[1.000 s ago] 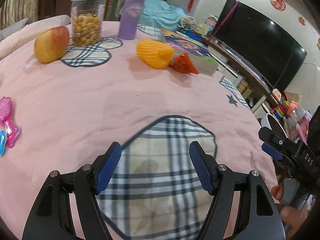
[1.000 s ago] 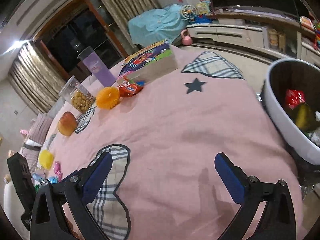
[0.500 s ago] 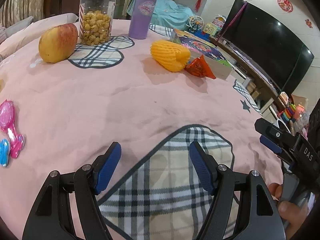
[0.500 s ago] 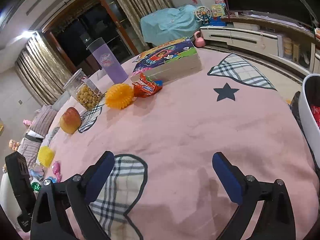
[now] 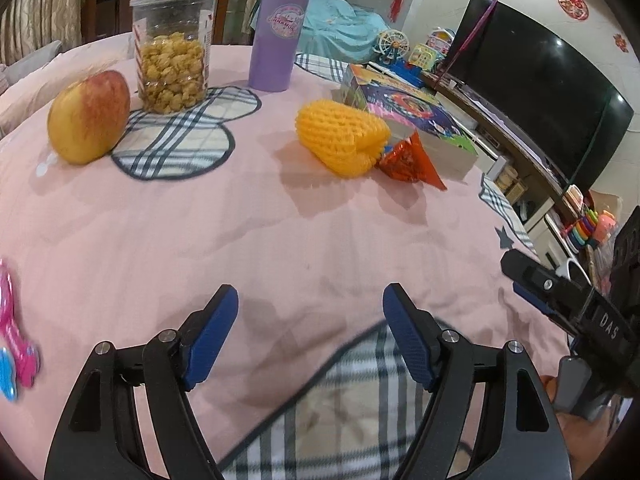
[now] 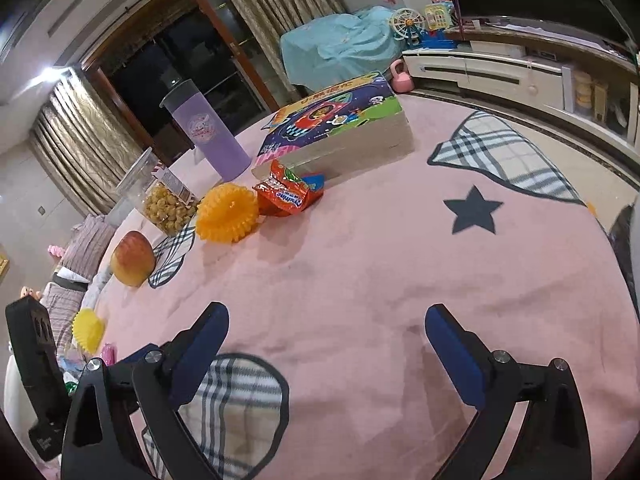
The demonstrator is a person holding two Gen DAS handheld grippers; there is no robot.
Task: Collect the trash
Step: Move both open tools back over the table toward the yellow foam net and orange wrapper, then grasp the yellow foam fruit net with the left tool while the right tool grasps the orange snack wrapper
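An orange foam fruit net (image 5: 344,140) lies on the pink tablecloth (image 5: 240,216), and a red snack wrapper (image 5: 412,158) touches its right side. Both show in the right wrist view, the net (image 6: 227,214) left of the wrapper (image 6: 286,196). My left gripper (image 5: 310,312) is open and empty, low over the cloth, well short of the net. My right gripper (image 6: 326,332) is open and empty, over the cloth in front of the wrapper. It also shows at the right edge of the left wrist view (image 5: 560,292).
An apple (image 5: 90,122), a clear snack jar (image 5: 174,50) and a purple tumbler (image 5: 280,26) stand at the back. A puzzle box (image 6: 336,128) lies behind the wrapper. Pink and blue toys (image 5: 16,356) lie at the left. A yellow net (image 6: 89,330) lies far left.
Both grippers have moved forward over the table toward the net and wrapper. The white bin has left the right wrist view. Both jaws stay open.
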